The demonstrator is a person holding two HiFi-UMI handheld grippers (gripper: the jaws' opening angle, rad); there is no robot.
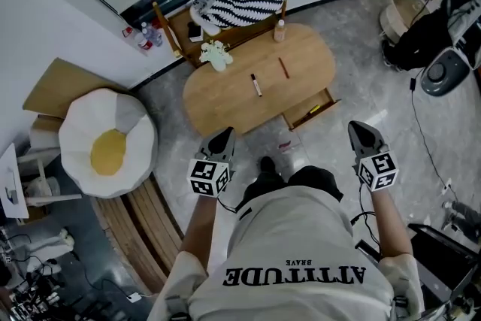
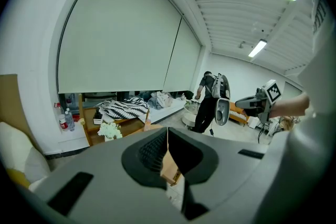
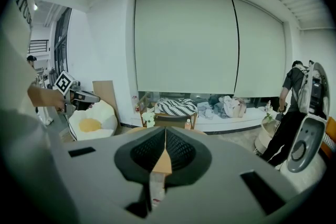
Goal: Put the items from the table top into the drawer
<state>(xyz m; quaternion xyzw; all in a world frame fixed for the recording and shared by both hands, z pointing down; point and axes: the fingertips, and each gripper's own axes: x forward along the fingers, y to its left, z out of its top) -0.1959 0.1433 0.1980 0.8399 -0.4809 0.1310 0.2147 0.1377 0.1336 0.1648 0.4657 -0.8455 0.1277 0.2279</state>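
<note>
Head view: my left hand-held gripper (image 1: 222, 137) and right hand-held gripper (image 1: 362, 133), both clenched, empty. Worktop (image 1: 222, 98) at frame centre; drawer (image 1: 301, 115) open.

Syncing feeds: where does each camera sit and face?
Head view: on the head, facing steeply down at the table and open drawer; shirt, arms, left hand-held gripper and right hand-held gripper show.
Left gripper view: on the left one, facing the table past shut jaws.
Right gripper view: likewise on the right one.
Both show the striped blanket.
</note>
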